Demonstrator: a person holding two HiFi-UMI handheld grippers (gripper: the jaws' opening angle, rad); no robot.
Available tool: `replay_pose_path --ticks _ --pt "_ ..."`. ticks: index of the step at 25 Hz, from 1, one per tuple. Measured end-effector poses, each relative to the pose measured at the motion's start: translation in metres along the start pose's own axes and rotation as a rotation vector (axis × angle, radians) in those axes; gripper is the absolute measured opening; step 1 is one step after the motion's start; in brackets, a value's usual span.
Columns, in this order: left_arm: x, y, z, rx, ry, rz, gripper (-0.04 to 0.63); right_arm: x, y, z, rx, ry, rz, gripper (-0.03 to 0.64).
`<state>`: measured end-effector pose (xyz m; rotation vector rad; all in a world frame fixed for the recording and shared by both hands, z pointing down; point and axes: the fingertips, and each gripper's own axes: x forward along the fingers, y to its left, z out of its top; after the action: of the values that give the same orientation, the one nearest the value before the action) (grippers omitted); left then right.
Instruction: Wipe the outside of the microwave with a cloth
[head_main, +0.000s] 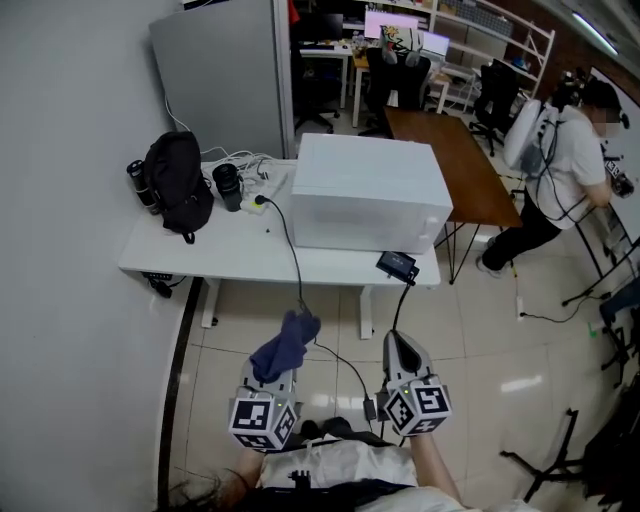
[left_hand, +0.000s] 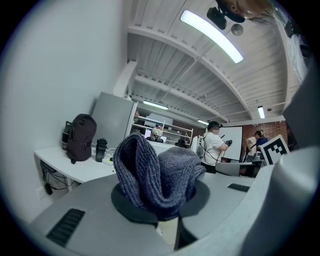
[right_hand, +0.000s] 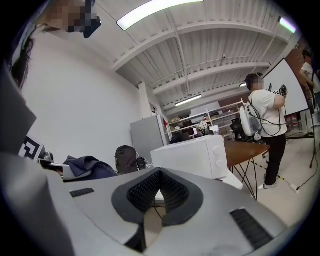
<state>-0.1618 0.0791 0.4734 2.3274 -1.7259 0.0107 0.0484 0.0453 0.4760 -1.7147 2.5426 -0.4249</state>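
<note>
Ahead of both our grippers stands the white table (head_main: 230, 255), and on it the microwave (head_main: 365, 195), well apart from them. A black backpack (head_main: 180, 180) sits on the table, ahead and to the left of our left gripper (head_main: 283, 365). Its jaws are pressed on a bunched blue cloth (left_hand: 160, 175). Our right gripper (right_hand: 157, 197) has its jaws together, nothing between them.
</note>
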Motion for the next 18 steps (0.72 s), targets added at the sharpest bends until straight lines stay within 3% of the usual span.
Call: replay_pose_path --ticks 5,10,18 --pt "0.005 -0.02 -0.004 0.0 0.004 0.025 0.049 -0.02 -0.012 0.009 0.035 -0.032 0.015 0.023" --pt "0.015 -0.061 -0.012 0.006 0.016 -0.031 0.049 -0.04 -0.03 0.004 0.055 -0.019 0.014 0.021" --pt "0.015 -0.087 -0.016 0.04 0.035 -0.064 0.049 -0.041 -0.018 0.002 -0.009 0.004 0.075 0.018"
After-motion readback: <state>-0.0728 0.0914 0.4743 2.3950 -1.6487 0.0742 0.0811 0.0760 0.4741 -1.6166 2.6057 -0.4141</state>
